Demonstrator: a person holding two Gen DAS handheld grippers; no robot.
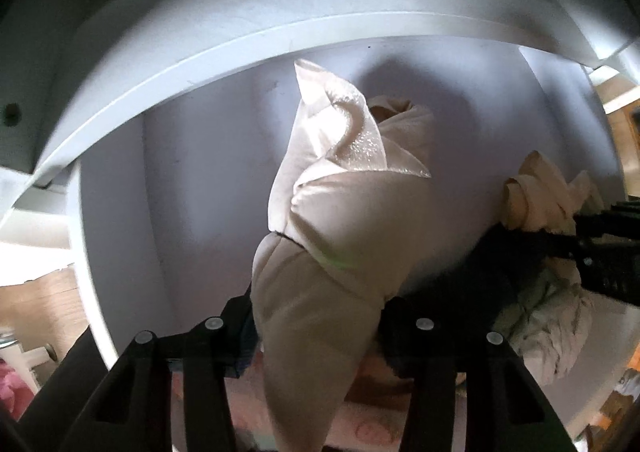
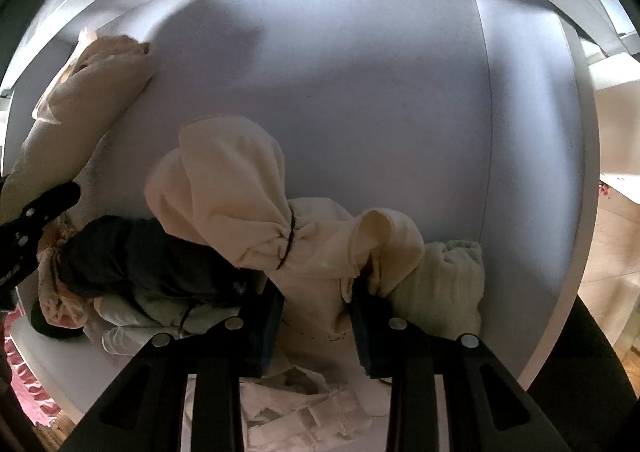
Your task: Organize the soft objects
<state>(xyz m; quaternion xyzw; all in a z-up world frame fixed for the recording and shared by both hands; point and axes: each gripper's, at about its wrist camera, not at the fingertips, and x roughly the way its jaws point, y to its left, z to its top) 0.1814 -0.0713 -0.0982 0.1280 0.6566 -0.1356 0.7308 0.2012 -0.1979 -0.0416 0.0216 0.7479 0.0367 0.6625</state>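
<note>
Mid-task: L tongs (image 1: 316, 316) clamp a beige pillow (image 1: 340, 212) up inside the white shelf (image 1: 200, 60), R tongs (image 2: 316, 312) grip a cream towel bundle (image 2: 240, 196) there. Dark cloth (image 2: 132, 256) & pale towels (image 2: 444, 276) lie loose in a heap, prob. unsorted.

Two matte black tools (image 1: 316, 328) (image 2: 316, 312), angular open-framed fingers, round silver screw heads, blue pads.

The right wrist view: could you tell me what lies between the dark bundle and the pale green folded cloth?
The cream tied cloth bundle, gripped by the right gripper.
</note>
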